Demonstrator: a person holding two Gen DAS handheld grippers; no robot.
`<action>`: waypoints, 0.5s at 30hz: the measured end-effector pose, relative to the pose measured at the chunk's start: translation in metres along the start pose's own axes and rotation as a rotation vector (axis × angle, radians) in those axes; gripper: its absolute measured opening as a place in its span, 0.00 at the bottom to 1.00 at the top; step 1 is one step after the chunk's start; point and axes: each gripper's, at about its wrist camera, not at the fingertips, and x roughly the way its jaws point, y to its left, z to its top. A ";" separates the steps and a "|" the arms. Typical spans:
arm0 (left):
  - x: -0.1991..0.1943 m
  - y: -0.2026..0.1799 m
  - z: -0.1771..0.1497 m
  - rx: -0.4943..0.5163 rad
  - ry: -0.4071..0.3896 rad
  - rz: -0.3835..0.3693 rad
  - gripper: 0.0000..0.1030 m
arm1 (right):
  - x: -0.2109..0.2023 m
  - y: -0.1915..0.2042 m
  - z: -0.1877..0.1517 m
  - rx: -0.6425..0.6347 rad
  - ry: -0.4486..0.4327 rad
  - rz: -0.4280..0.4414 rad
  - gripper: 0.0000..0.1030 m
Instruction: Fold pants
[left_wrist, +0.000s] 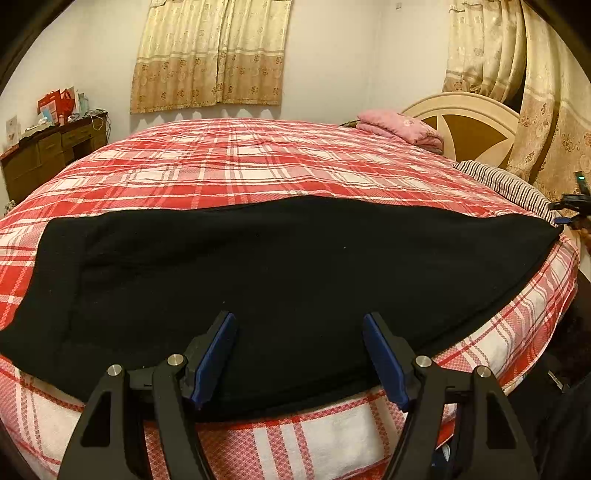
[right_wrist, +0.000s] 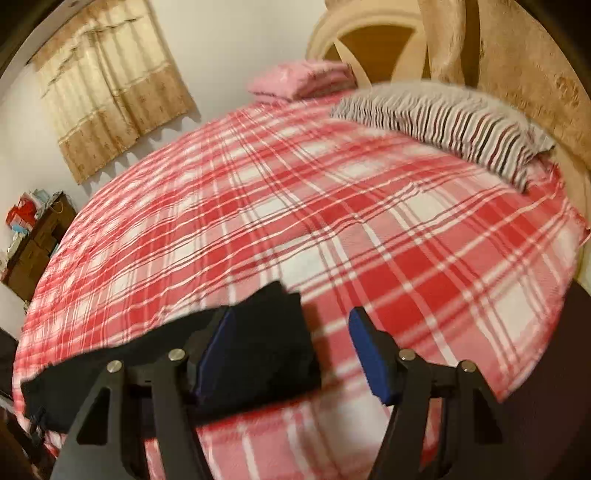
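Both grippers spread, empty: left gripper (left_wrist: 299, 354) over the black pants (left_wrist: 280, 273), right gripper (right_wrist: 290, 354) at their end; pinch both layers squarely.

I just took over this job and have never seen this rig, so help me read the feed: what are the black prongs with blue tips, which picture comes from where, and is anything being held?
The prongs are two hand-held grippers, one in each of a person's hands, each with a camera looking along its fingers. One picture is from the left gripper, the other from the right gripper. Both look down on a bed with a red plaid cover. Black pants lie spread flat along its near edge. A striped pillow and a folded pink blanket sit by the headboard. Both grippers are open and hold nothing; the right view is blurred.
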 end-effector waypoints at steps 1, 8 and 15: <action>0.000 0.001 0.000 0.000 0.000 0.002 0.70 | 0.009 -0.003 0.006 0.015 0.026 0.006 0.66; 0.000 0.003 -0.002 0.001 0.001 0.010 0.70 | 0.053 -0.010 0.013 0.015 0.182 0.090 0.12; 0.002 0.001 -0.002 0.014 -0.001 0.022 0.70 | 0.022 0.010 0.023 -0.084 0.006 0.096 0.14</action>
